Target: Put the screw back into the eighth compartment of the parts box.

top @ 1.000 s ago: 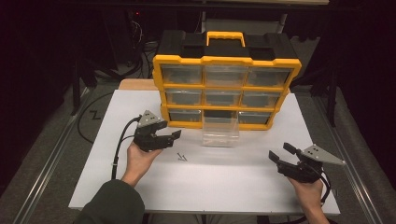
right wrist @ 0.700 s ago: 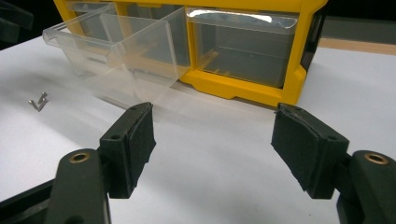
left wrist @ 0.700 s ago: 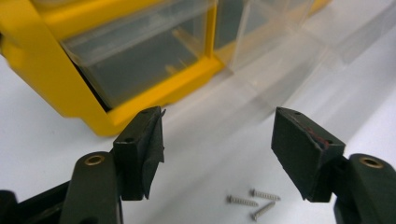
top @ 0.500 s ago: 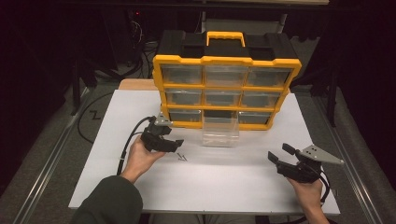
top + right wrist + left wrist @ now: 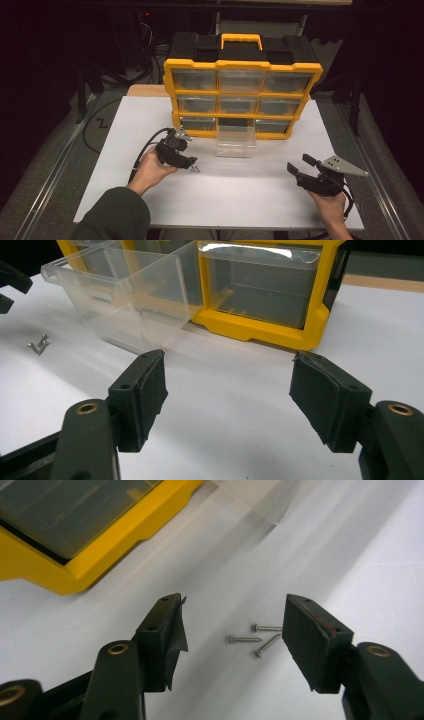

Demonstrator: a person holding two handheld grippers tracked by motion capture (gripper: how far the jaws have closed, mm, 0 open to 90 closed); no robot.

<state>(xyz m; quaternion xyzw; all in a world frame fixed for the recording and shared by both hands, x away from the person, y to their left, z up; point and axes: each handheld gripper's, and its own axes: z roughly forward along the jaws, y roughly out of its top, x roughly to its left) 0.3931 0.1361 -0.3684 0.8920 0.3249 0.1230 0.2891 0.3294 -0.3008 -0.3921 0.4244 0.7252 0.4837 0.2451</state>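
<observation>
With the clear drawer (image 5: 236, 140) pulled out, the left gripper (image 5: 232, 630), jaws just closing but gripping nothing, straddles three screws (image 5: 255, 637) seemingly untouched mid-tabletop, while the right gripper (image 5: 306, 167) waits open and empty.

High view: fixed above the person's edge of the white table (image 5: 240, 195), facing forward and down; the yellow organizer (image 5: 242, 95) stands far across the frame.
Left gripper view: rides low, close to the tabletop, looking past its jaws at three screws (image 5: 257, 637) just before the organizer's bottom corner (image 5: 75, 565).
Right gripper view: low, farther back, facing the organizer front (image 5: 260, 285).
Shared: the clear drawer (image 5: 125, 295) and screws.
</observation>
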